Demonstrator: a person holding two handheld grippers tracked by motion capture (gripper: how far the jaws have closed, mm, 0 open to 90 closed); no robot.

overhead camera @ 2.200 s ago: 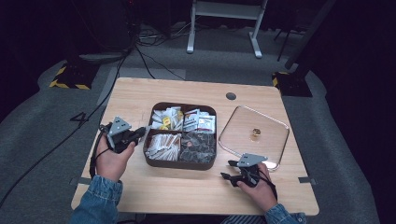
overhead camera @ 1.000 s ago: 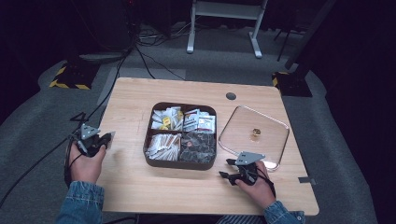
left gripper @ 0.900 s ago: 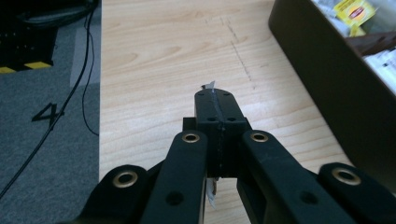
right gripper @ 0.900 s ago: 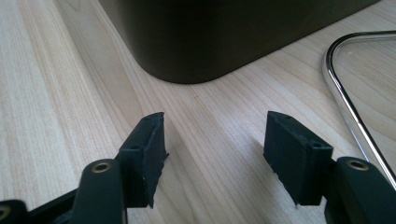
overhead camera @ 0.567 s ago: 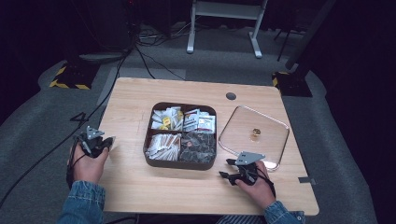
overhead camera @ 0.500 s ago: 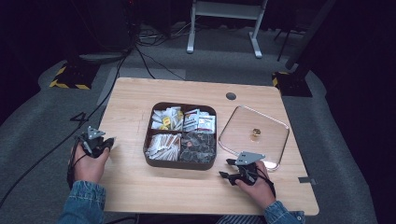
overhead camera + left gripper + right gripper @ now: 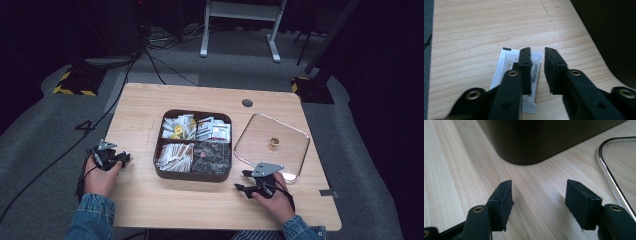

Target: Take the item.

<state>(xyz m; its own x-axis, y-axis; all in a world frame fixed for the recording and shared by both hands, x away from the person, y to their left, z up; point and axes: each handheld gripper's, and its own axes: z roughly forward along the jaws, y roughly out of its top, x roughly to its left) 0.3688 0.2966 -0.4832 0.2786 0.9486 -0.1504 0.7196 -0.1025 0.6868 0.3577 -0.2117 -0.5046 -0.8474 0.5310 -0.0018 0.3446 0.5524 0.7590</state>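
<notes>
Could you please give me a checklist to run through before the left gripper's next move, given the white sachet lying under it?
1. White paper sachet flat on the light wooden table: ok.
2. Left gripper open, jaws apart, sachet not pinched: ok.
3. Sachet centred between jaws: not ok, it lies under one jaw.
4. Dark compartment tray apart from the sachet: ok.
5. Right gripper open, holding nothing: ok.
6. Clear square glass lid off the tray, beside it: ok.

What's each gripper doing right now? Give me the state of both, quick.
Left gripper: open, fingers slightly apart over a white packet lying on the table; not gripping it.
Right gripper: open wide, holding nothing.
</notes>
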